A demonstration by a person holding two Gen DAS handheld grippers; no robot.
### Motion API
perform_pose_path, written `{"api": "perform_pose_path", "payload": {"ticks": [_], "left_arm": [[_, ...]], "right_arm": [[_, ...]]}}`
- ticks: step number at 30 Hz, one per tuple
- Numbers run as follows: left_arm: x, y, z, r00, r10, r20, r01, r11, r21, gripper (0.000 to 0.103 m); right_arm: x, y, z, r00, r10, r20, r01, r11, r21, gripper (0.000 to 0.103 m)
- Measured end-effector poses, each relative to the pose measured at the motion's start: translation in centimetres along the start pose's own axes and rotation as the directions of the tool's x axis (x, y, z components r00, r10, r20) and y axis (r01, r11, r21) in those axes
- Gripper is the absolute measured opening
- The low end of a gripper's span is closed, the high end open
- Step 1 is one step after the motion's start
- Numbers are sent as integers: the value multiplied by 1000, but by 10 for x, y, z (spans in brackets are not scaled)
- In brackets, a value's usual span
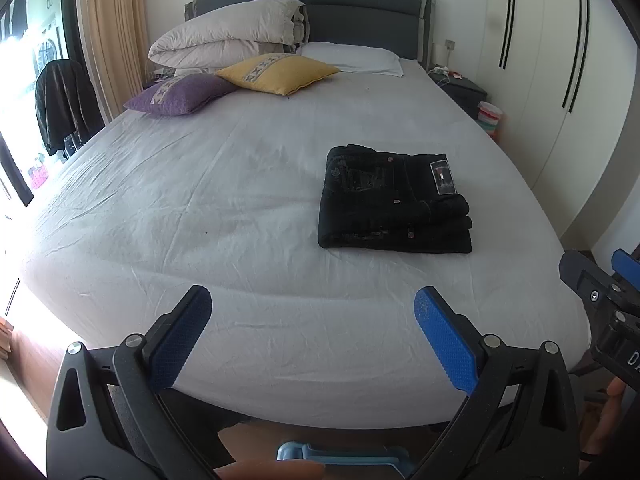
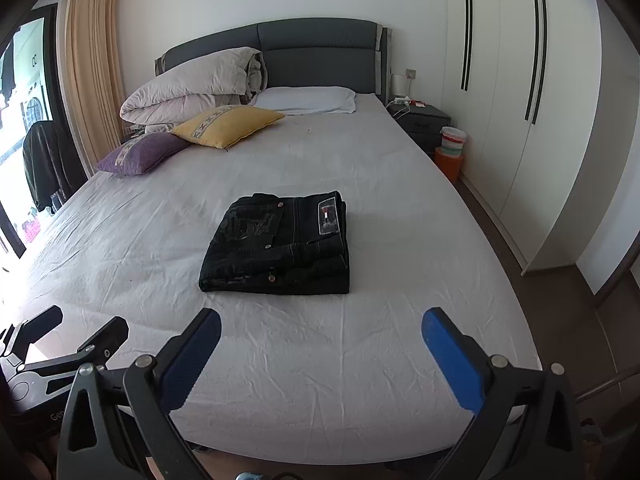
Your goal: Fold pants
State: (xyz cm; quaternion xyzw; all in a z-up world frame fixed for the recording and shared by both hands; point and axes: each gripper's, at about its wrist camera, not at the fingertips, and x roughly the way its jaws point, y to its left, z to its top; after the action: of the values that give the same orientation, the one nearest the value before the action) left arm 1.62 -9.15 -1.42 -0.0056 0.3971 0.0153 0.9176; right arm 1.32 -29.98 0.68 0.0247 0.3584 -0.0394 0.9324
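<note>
The left gripper (image 1: 312, 312) is held above the foot edge of the bed (image 1: 200, 208), its blue-padded fingers (image 1: 444, 344) spread wide with nothing between them. The right gripper (image 2: 320, 336) is held likewise over the same edge, its fingers (image 2: 452, 360) also spread wide and holding nothing. In the left wrist view, part of the right gripper is seen at the right border; in the right wrist view, the left gripper is seen at the lower left.

The pants (image 1: 394, 200) are laid on the white sheet, folded into a compact dark stack of several layers, with a patch label (image 1: 443, 177) facing up near one corner. They are touched by neither gripper and are set well beyond both pairs of fingers, toward the right half of the mattress.

Farther up the bed, a purple cushion (image 1: 180, 94) and a yellow cushion (image 1: 280, 73) are placed side by side, touching. Behind them a rolled duvet (image 1: 228, 34) is piled against the grey headboard (image 1: 360, 4), and a white pillow (image 1: 352, 58) is laid flat beside it.

A nightstand (image 1: 460, 88) is seen by the head of the bed, with a striped bin (image 1: 490, 118) near it. White wardrobe doors (image 1: 540, 60) are seen along the right wall. At the left, a beige curtain (image 1: 112, 28) is hung, and a dark jacket (image 1: 60, 104) is draped over a chair.
</note>
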Motion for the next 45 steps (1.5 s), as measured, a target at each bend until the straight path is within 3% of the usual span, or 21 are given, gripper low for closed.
{"api": "perform_pose_path", "payload": {"ticks": [45], "left_arm": [[8,-1,1,1000,-6,-13,6,1000,-1,103]], "right_arm": [[14,5,-8,998,0,-56,0,1000,-8,103]]}}
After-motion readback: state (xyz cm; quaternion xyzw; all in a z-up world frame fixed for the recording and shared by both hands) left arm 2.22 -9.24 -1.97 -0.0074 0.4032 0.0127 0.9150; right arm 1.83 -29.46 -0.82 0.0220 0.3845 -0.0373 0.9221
